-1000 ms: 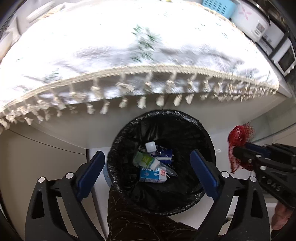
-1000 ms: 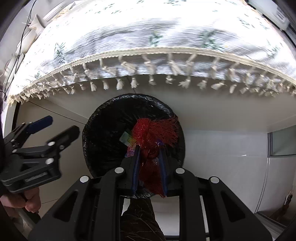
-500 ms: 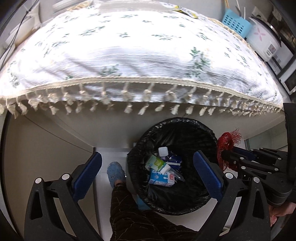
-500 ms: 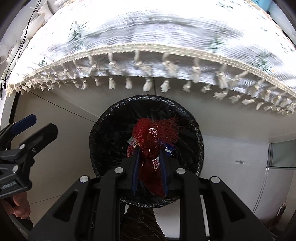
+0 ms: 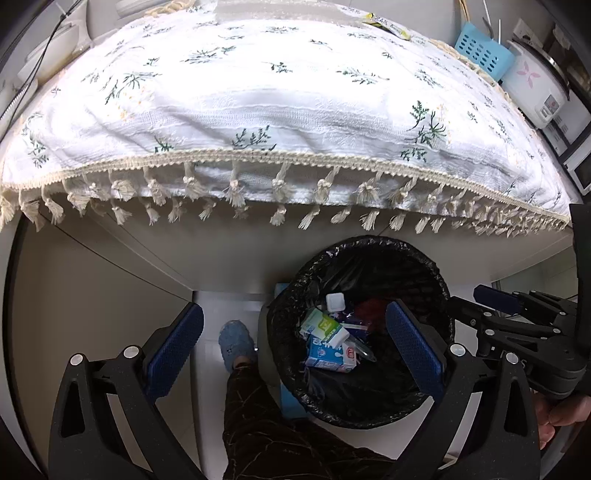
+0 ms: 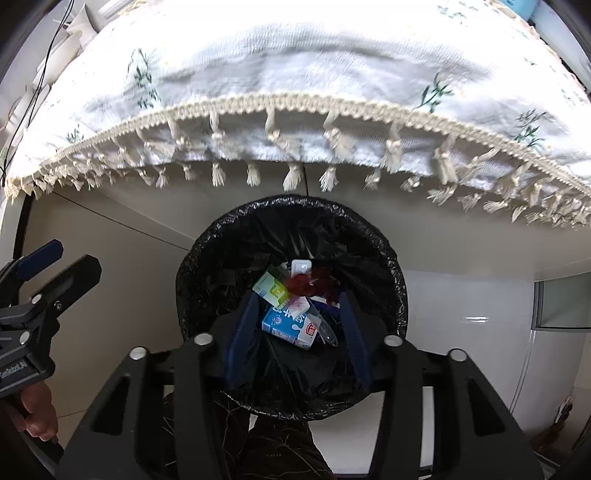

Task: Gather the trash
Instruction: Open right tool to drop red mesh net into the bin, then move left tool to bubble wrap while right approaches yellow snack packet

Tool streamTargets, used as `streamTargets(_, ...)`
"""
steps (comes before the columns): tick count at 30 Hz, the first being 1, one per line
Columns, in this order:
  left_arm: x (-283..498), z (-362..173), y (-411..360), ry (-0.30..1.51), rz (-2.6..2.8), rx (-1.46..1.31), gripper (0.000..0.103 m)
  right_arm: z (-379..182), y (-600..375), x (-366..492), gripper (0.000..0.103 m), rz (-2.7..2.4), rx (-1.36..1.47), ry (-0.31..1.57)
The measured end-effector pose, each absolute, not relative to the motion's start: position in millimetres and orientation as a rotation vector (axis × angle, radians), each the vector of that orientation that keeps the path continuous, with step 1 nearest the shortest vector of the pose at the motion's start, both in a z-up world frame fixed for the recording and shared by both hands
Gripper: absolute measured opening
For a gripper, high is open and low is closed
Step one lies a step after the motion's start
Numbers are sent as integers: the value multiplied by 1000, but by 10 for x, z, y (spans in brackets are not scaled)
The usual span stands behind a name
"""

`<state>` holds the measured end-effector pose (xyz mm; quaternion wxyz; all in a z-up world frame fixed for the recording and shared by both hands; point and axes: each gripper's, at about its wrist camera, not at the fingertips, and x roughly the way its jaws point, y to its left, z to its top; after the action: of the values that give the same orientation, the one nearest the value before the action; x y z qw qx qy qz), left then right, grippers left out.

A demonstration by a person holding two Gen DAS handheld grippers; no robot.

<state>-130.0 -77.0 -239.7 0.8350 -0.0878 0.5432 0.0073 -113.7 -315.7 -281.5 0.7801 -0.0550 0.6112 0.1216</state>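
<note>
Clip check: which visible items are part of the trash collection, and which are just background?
Job:
bin
red net
blue carton
green carton
right hand-held gripper, open over the bin

Background:
tablecloth
blue basket
rice cooker
slipper

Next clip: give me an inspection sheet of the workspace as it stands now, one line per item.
Surface: tablecloth, floral, tasselled, bare in the middle.
Job's things: bin, black liner, holds cartons and red net.
Clutter: wrapper at the cloth's far edge.
Grippers: right gripper over the bin, jaws just opened, nothing between; left gripper wide open, empty.
Cables: black cable at far left.
Surroundings: blue basket, rice cooker, slipper.
</note>
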Motion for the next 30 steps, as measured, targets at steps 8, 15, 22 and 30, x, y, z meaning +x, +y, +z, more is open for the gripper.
streamTargets(8,-1242,-2283,-815,1140,7,-187,97,-2591,-3215,-1171,74,260,-105,1269)
streamTargets(15,-1246,-2033,-797,1098,11,-192,97,-2188,-3269,-1172,89,257,-146,1179)
streamTargets(22,-1223,-1673,-746,1041,-1,-214,97,-1718,-3246,-1109,95,264,-148,1071)
streamTargets(30,-1101,-1303,-662,986,-5,-216,97,-1297,-3142,-945,95,277,-126,983)
